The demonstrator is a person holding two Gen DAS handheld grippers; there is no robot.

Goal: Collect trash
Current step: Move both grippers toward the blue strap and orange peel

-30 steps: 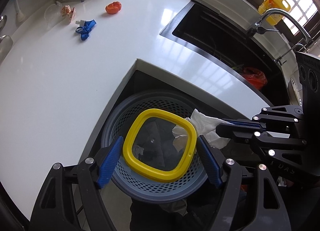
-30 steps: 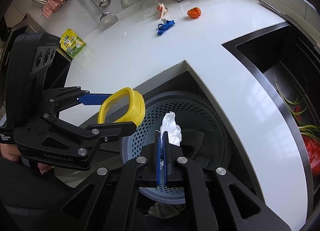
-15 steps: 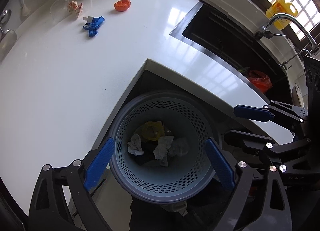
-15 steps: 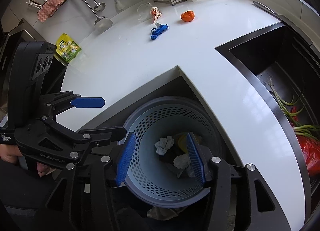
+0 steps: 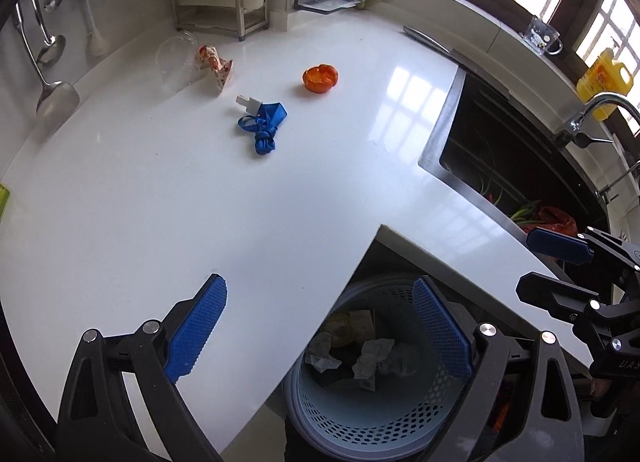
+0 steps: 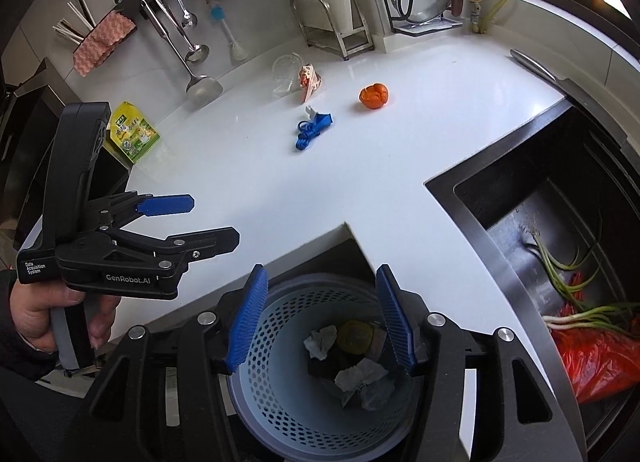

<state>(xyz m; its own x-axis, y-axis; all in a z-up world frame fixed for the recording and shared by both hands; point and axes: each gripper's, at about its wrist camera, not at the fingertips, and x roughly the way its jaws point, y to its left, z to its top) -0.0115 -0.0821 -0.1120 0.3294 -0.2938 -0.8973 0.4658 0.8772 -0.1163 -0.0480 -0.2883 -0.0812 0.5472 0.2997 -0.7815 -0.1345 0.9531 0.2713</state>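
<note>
Both tools now gape wide and empty: the left tool (image 5: 318, 336) has swung over the white desk (image 5: 160, 198), while the yellow square lid (image 6: 355, 336) and crumpled white tissues (image 6: 360, 376) lie inside the pale-blue perforated bin (image 6: 280, 406) beneath the right tool (image 6: 320, 320).

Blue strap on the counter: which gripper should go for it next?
Probably left. The left gripper is open, partly over the counter, and nearer the blue strap. The right gripper, also open, hangs over the bin.
</note>
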